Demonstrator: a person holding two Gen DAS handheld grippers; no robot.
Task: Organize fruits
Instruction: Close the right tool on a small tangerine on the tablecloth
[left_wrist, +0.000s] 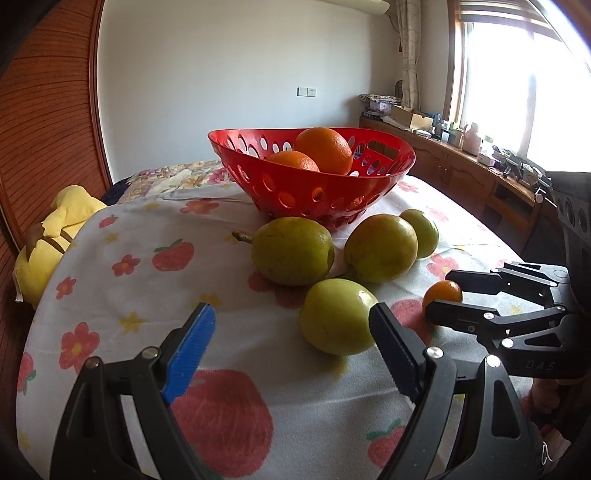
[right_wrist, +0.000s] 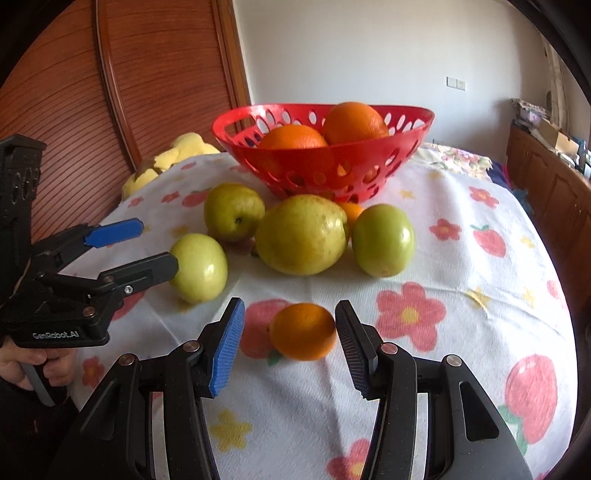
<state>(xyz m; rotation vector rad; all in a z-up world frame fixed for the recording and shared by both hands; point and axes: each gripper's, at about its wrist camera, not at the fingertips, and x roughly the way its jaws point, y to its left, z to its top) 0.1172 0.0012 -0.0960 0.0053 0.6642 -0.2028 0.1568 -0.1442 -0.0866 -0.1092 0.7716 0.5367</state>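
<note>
The left gripper (left_wrist: 291, 321) stands spread and empty, its right pad beside a smooth green apple (left_wrist: 336, 316) on the flower-printed cloth (left_wrist: 147, 280). The right gripper (right_wrist: 290, 326) is parted around a small orange tangerine (right_wrist: 303, 331), pads just clear of it. Two large oranges (right_wrist: 354, 122) sit in the perforated red plastic basket (right_wrist: 321, 162) behind the loose green fruit.

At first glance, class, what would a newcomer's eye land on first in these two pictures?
The red perforated basket at the back of the flowered cloth stands out most, with two large oranges inside. In front of it lies a cluster of green fruits. Nearest, the right gripper frames a small orange between open jaws, while the left gripper reaches at a green apple.
</note>
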